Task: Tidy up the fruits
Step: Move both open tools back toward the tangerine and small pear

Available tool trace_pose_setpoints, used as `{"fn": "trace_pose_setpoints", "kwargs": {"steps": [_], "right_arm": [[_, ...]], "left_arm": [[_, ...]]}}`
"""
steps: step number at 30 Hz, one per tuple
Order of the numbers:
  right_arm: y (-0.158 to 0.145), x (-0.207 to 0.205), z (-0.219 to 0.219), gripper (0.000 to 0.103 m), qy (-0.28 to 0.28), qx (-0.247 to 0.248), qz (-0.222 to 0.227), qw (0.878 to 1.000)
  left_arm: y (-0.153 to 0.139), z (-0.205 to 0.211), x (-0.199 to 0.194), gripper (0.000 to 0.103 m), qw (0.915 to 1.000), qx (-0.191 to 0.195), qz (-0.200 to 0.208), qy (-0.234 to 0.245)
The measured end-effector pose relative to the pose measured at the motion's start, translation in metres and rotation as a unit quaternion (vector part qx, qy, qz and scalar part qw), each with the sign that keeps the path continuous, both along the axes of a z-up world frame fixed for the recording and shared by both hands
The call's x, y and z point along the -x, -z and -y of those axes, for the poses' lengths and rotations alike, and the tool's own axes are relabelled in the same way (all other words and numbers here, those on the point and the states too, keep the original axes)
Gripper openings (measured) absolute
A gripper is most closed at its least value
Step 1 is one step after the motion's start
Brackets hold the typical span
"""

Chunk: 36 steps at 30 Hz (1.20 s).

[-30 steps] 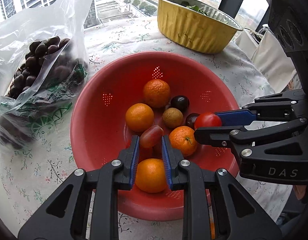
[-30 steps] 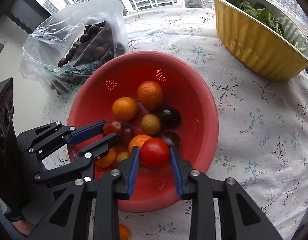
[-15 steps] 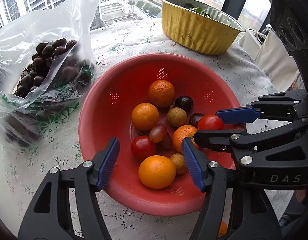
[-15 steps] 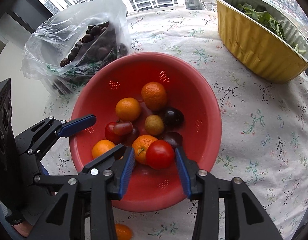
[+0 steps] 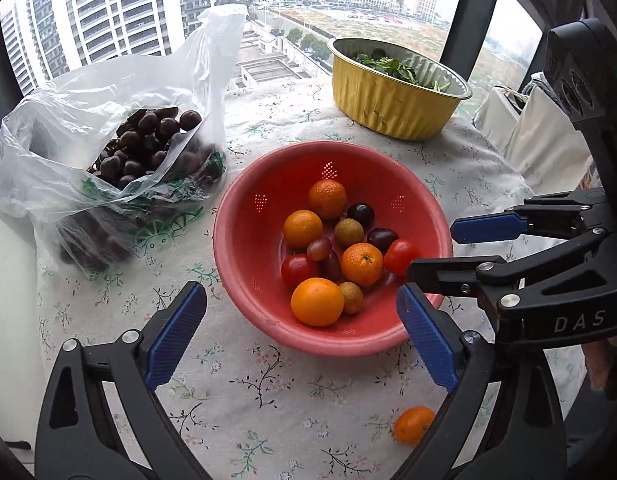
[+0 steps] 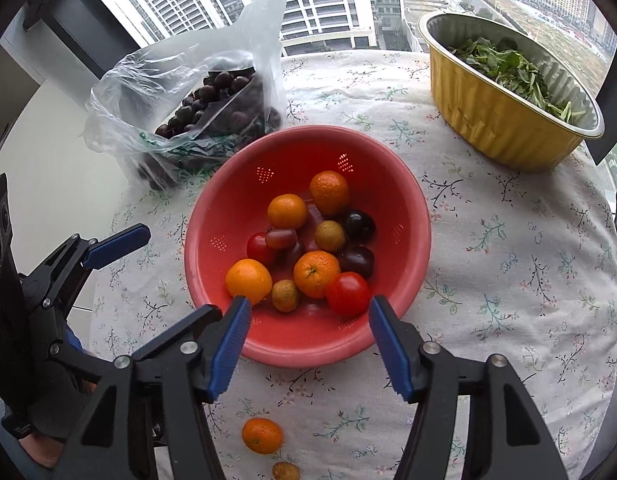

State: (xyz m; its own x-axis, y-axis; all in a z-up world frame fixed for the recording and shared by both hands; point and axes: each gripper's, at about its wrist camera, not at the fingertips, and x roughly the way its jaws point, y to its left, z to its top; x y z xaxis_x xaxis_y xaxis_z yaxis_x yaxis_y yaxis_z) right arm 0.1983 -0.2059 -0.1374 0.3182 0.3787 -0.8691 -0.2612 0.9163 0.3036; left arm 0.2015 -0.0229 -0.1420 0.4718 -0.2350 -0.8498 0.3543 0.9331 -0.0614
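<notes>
A red colander on the flowered tablecloth holds several oranges, two red tomatoes, dark plums, grapes and small brown fruits. My left gripper hangs above the colander's near rim, its jaws opening wide with nothing between them. My right gripper also hovers over the near rim, jaws still opening and empty; a red tomato lies in the colander just beyond its fingertips. One orange and a small brown fruit lie on the cloth in front of the colander.
A clear plastic bag of dark fruit stands left of the colander. A gold foil tray of leafy greens sits at the back right. A window with high-rise buildings lies beyond the table.
Both grippers let go of their fruit, a grape on the left and a red tomato on the right, which now lie in the colander. Both jaws spread and both grippers rose and drew back.
</notes>
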Motion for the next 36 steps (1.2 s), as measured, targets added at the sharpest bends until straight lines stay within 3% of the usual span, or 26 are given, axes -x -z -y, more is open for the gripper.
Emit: {"fn": "trace_pose_setpoints", "kwargs": {"steps": [13,25,36], "right_arm": [[0.001,0.061,-0.008,0.067,-0.011,0.012,0.004,1.0],[0.059,0.149,0.002,0.067,-0.013,0.037,-0.051,0.998],[0.079,0.149,-0.025,0.055,-0.04,0.036,-0.048,0.997]], "left_arm": [[0.021,-0.029,0.084,0.103,0.9995,-0.022,-0.019,-0.011],[0.051,-0.034,0.162,0.103,0.9979,-0.021,-0.06,0.003],[0.058,-0.026,0.189,0.103,0.9947,-0.019,-0.098,0.021]]}}
